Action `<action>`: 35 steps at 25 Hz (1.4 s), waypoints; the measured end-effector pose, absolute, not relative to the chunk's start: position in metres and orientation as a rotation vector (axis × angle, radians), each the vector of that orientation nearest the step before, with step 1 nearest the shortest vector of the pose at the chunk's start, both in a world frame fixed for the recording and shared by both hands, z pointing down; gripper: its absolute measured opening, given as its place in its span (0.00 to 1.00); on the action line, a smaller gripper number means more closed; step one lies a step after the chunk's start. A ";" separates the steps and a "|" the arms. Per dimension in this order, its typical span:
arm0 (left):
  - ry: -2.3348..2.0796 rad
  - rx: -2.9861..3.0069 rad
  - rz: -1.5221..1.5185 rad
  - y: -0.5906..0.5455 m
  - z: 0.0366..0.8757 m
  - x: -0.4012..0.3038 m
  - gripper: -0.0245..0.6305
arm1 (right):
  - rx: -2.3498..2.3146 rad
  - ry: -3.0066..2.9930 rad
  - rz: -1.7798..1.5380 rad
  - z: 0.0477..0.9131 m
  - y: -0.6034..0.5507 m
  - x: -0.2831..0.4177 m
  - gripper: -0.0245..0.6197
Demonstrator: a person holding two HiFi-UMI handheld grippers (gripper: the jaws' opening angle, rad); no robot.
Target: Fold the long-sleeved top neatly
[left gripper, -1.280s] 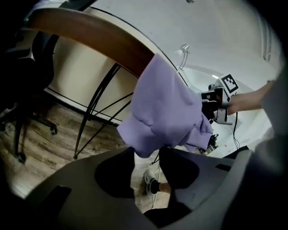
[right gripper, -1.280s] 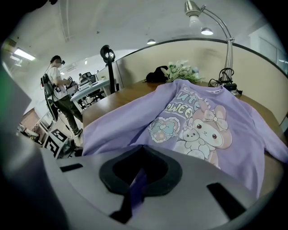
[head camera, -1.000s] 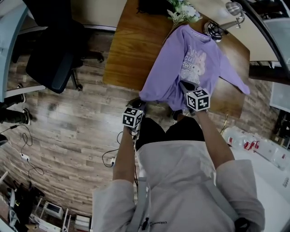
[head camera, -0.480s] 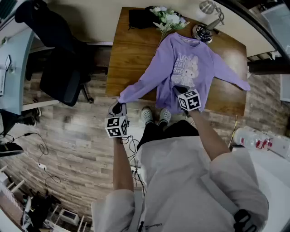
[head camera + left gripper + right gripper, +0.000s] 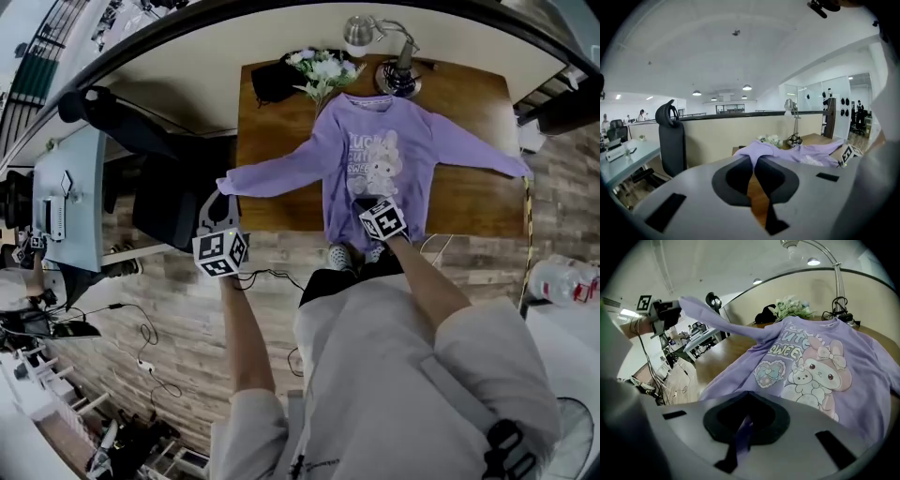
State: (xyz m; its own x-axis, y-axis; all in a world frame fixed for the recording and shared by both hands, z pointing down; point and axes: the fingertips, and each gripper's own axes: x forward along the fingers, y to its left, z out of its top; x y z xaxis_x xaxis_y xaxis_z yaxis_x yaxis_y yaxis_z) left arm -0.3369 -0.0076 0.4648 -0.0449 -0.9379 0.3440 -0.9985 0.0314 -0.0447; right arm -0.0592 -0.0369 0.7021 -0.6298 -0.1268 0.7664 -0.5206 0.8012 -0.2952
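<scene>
A purple long-sleeved top (image 5: 384, 155) with a cartoon print lies face up on the wooden table (image 5: 469, 202). Its left sleeve (image 5: 272, 173) is stretched out straight past the table's left edge. My left gripper (image 5: 217, 192) is shut on that sleeve's cuff and holds it up in the air; in the left gripper view the cuff (image 5: 761, 150) is pinched between the jaws (image 5: 753, 161). My right gripper (image 5: 364, 202) is shut on the top's bottom hem at the table's near edge, and purple cloth shows between its jaws (image 5: 745, 420). The right sleeve lies flat toward the right.
White flowers (image 5: 323, 67), a black bag (image 5: 272, 82) and a desk lamp (image 5: 361, 33) stand at the table's far edge. A black office chair (image 5: 159, 178) stands left of the table, close to the raised sleeve. Cables lie on the wood floor.
My left gripper has risen and swung out to the left with the cuff, pulling the sleeve from a bunched drape into a straight line. The right gripper has stayed on the hem.
</scene>
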 end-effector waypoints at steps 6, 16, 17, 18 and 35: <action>-2.146 2.221 0.554 -0.047 0.381 -0.333 0.08 | 0.448 -2.210 0.640 0.698 -0.030 -0.058 0.05; -2.086 2.292 0.753 -0.077 0.385 -0.431 0.08 | 0.484 -2.215 0.644 0.696 -0.031 -0.058 0.05; -2.061 2.262 0.781 -0.078 0.404 -0.447 0.08 | 0.496 -2.210 0.668 0.696 -0.032 -0.057 0.05; -2.034 2.231 0.804 -0.077 0.425 -0.461 0.08 | 0.511 -2.202 0.692 0.696 -0.032 -0.056 0.05; -1.724 1.862 0.819 -0.028 0.671 -0.568 0.09 | 1.050 -2.121 0.892 0.681 -0.042 -0.053 0.05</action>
State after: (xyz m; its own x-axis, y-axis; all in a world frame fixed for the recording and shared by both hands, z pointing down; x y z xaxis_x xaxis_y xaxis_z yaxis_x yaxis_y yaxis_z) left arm -0.5676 -0.0276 0.6713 0.0320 -0.7125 0.7010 -0.9935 -0.0992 -0.0555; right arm -0.0529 -0.0416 0.6809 -0.5052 -0.4302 0.7482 -0.8355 0.4609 -0.2991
